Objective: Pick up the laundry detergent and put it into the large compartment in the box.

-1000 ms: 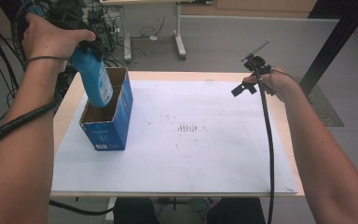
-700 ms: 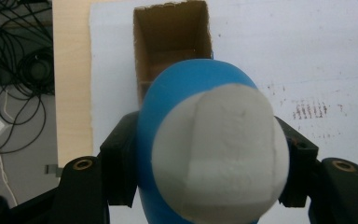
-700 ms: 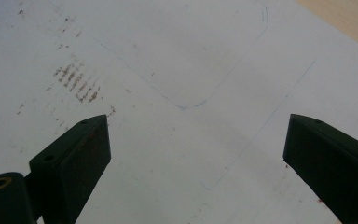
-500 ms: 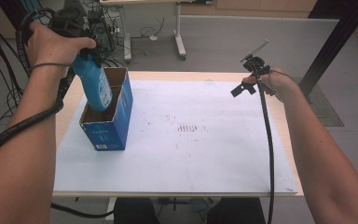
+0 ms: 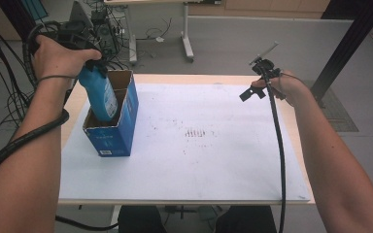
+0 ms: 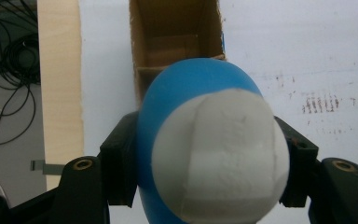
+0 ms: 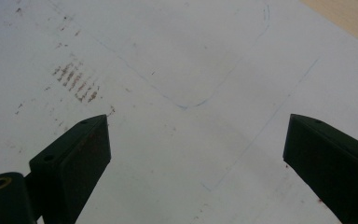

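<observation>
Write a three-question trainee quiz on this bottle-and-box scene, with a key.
1. True or false: the left gripper is shut on the blue bottle.
2. Where is the bottle's lower end? A) flat on the white sheet B) inside the open blue box C) on the floor
3. What is between the jaws of the right gripper?

Key: 1 true. 2 B. 3 Nothing; its jaws stand wide apart above the white sheet.

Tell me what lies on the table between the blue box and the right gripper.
Nothing stands there: the high view shows bare white paper, marked by brownish smudges, between the blue box and the right gripper.
</observation>
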Demonstrator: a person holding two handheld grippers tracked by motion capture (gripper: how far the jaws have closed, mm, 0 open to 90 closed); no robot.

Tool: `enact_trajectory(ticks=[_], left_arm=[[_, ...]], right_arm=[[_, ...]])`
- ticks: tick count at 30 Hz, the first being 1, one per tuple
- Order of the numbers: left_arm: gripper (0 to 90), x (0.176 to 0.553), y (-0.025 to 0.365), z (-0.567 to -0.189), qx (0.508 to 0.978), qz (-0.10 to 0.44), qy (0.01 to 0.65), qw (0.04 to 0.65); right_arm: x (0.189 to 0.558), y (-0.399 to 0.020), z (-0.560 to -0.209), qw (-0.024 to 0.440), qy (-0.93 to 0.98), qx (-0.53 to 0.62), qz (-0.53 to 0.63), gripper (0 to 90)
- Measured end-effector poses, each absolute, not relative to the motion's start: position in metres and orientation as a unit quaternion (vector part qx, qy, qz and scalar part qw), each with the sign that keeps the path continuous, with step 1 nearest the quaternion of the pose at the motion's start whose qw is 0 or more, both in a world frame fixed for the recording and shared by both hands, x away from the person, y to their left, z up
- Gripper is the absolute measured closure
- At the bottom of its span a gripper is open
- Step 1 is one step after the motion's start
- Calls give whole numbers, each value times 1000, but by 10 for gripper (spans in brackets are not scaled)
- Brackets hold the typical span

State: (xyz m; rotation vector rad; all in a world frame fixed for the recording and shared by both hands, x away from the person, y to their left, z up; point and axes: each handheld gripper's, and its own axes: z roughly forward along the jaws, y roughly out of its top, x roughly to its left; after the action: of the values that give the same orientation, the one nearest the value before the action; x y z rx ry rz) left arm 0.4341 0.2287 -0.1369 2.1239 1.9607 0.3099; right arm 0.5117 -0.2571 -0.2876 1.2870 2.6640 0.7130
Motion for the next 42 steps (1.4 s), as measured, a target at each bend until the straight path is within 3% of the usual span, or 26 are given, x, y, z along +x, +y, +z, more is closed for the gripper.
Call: enact_trajectory(ticks=[42], left_arm=[[378,438,230,-209,728,72,676,89]], right_arm=[[509,-255,-296,41,875,424,231,70]])
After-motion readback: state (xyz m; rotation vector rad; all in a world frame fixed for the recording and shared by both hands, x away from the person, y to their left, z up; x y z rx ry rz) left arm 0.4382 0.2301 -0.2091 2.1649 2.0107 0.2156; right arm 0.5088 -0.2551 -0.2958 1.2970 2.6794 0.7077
